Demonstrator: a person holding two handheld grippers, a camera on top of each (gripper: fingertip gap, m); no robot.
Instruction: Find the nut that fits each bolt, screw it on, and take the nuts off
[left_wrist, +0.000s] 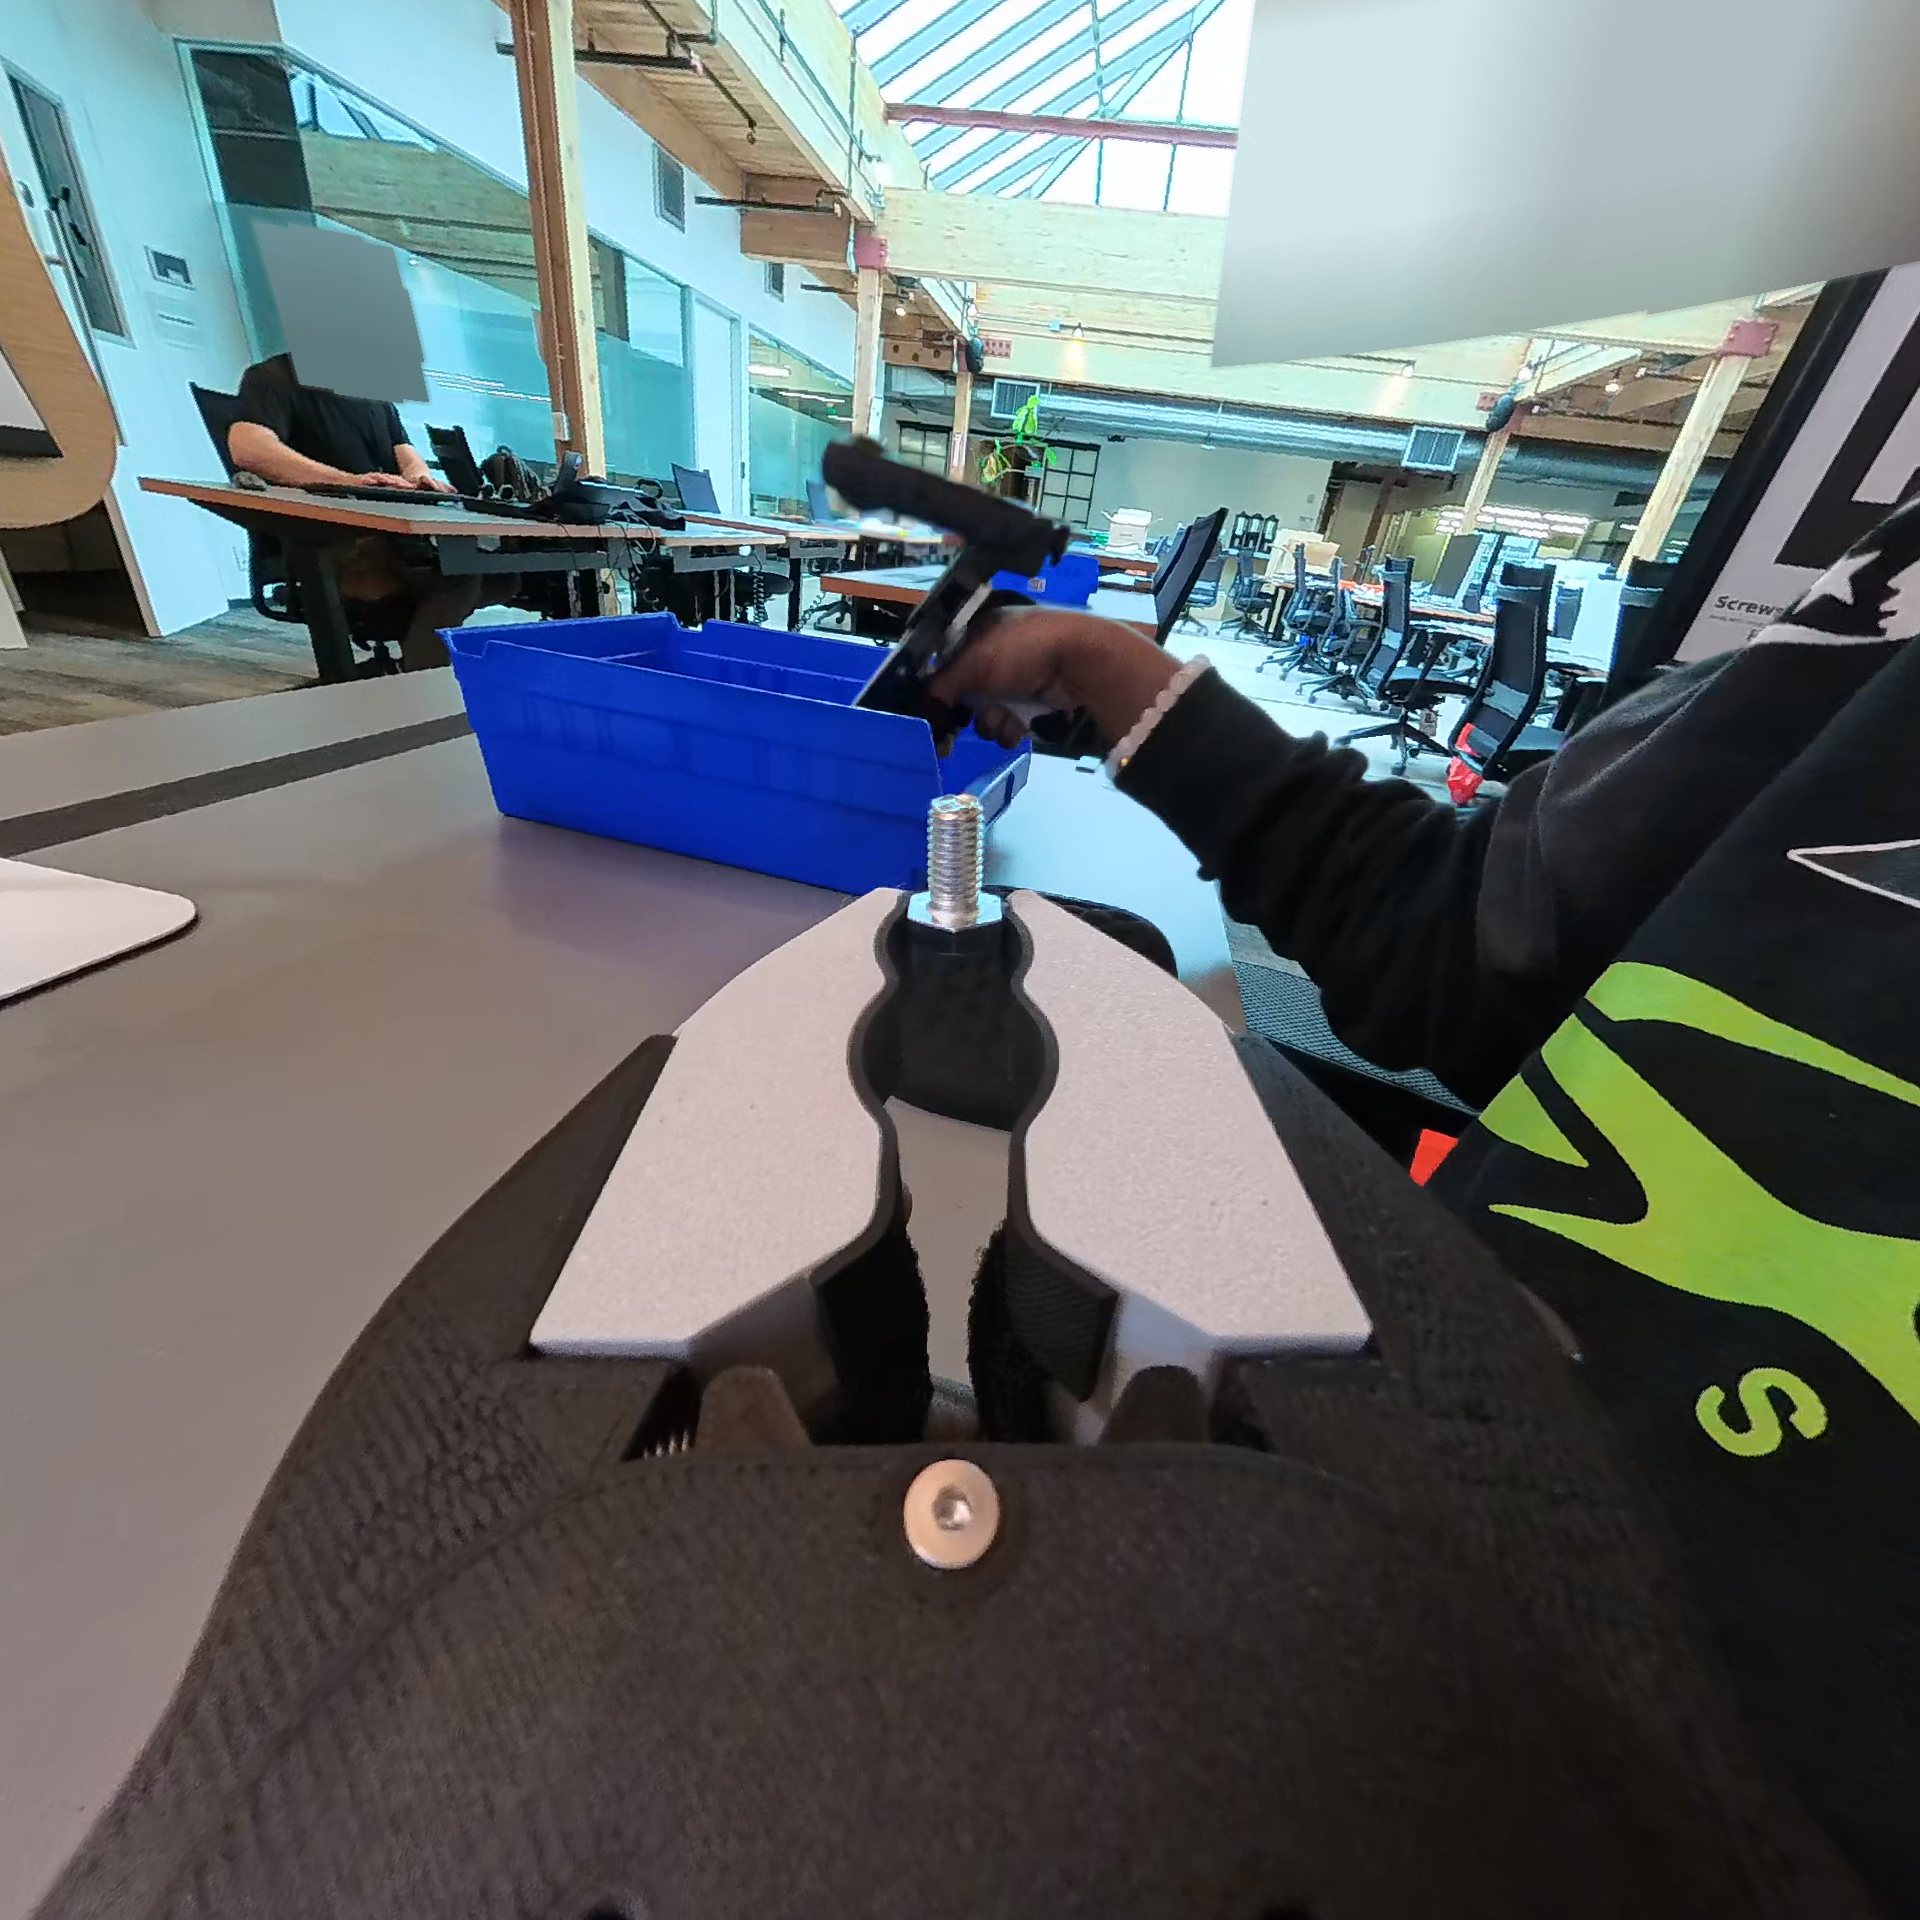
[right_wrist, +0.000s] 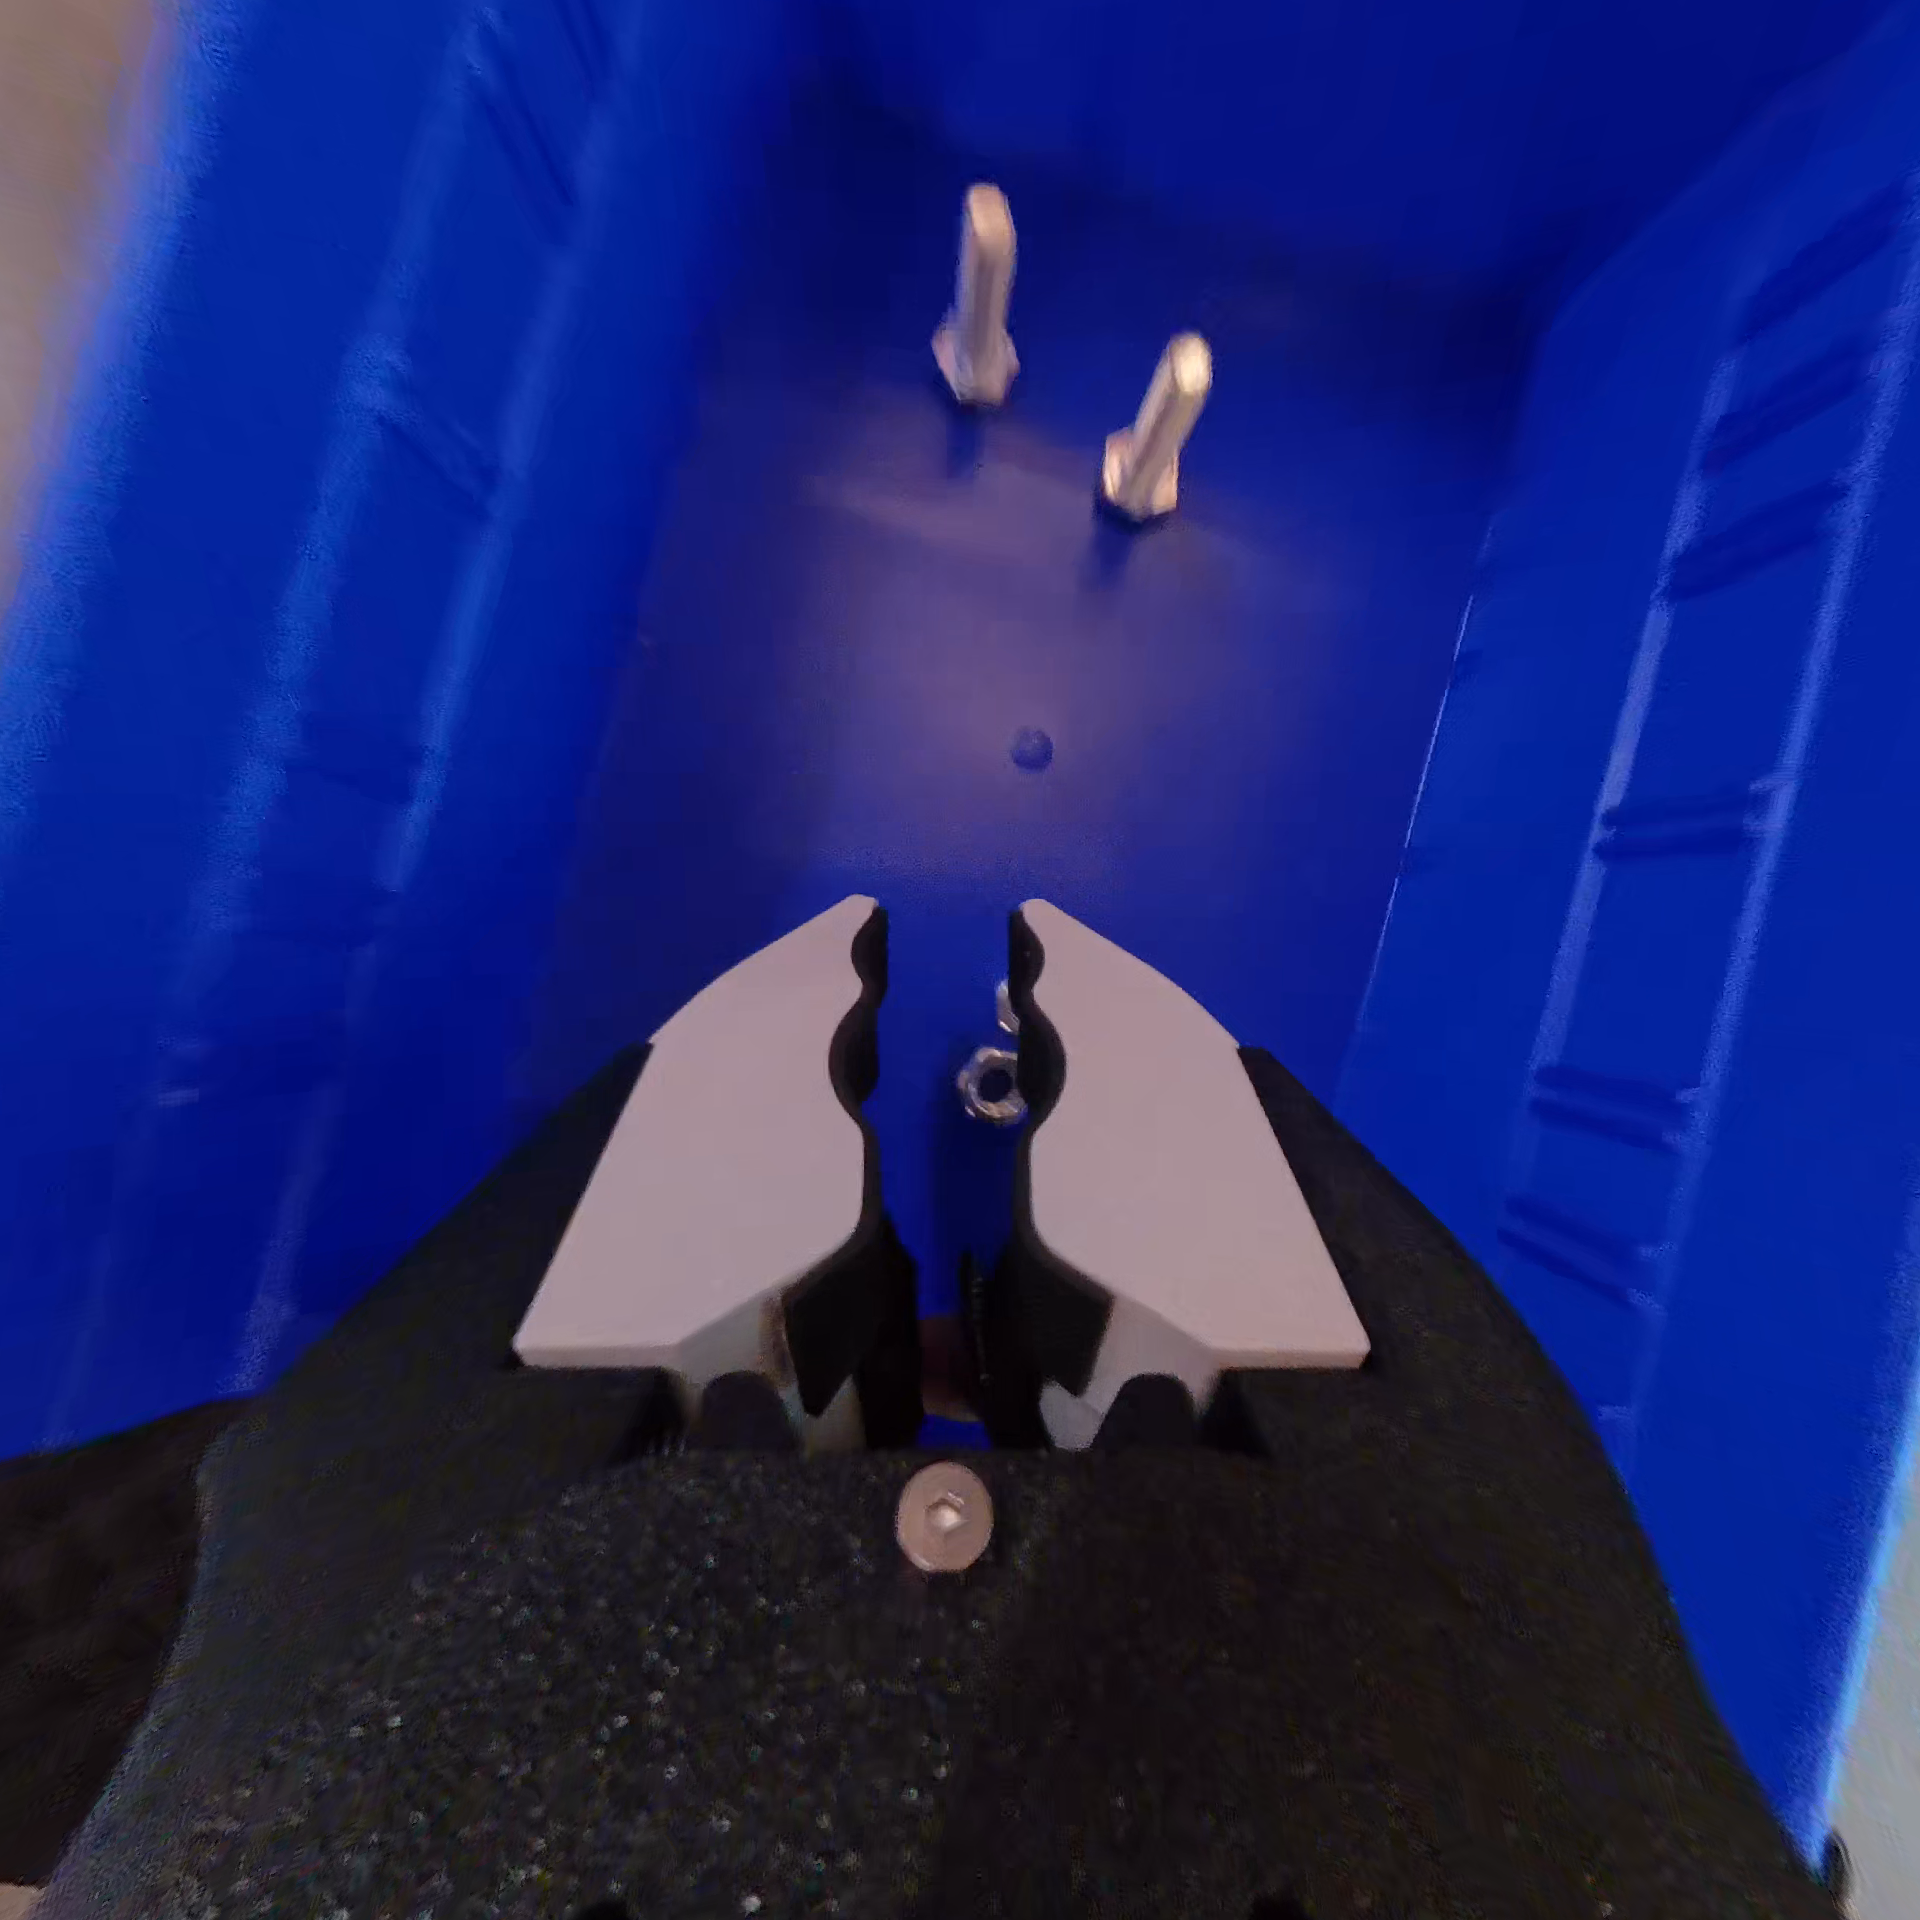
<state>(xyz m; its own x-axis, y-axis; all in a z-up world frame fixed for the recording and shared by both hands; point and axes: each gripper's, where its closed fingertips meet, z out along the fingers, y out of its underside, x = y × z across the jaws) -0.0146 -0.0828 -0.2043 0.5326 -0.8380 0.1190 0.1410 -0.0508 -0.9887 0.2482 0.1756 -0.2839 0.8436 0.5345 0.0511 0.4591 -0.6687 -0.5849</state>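
While the left gripper (left_wrist: 956, 914) clamps a silver bolt (left_wrist: 956, 857) by its hexagonal head at the centre of the left wrist view, the threaded shaft points straight up above the fingertips. Behind it, in the middle of the frame, a blue bin (left_wrist: 707, 743) stands on the grey table (left_wrist: 312, 1039), and a hand (left_wrist: 1039, 675) holds the right gripper tilted down into the bin. In the right wrist view, the right gripper (right_wrist: 948, 920) is inside the blue bin (right_wrist: 312, 727) with its jaws parted and holding nothing. A small silver nut (right_wrist: 987, 1086) lies on the bin floor between the fingers, close to the right one (a second small piece above it is mostly hidden). Two more bolts (right_wrist: 977, 296) (right_wrist: 1153, 426) stand on their heads in the upper middle of the frame, slightly blurred.
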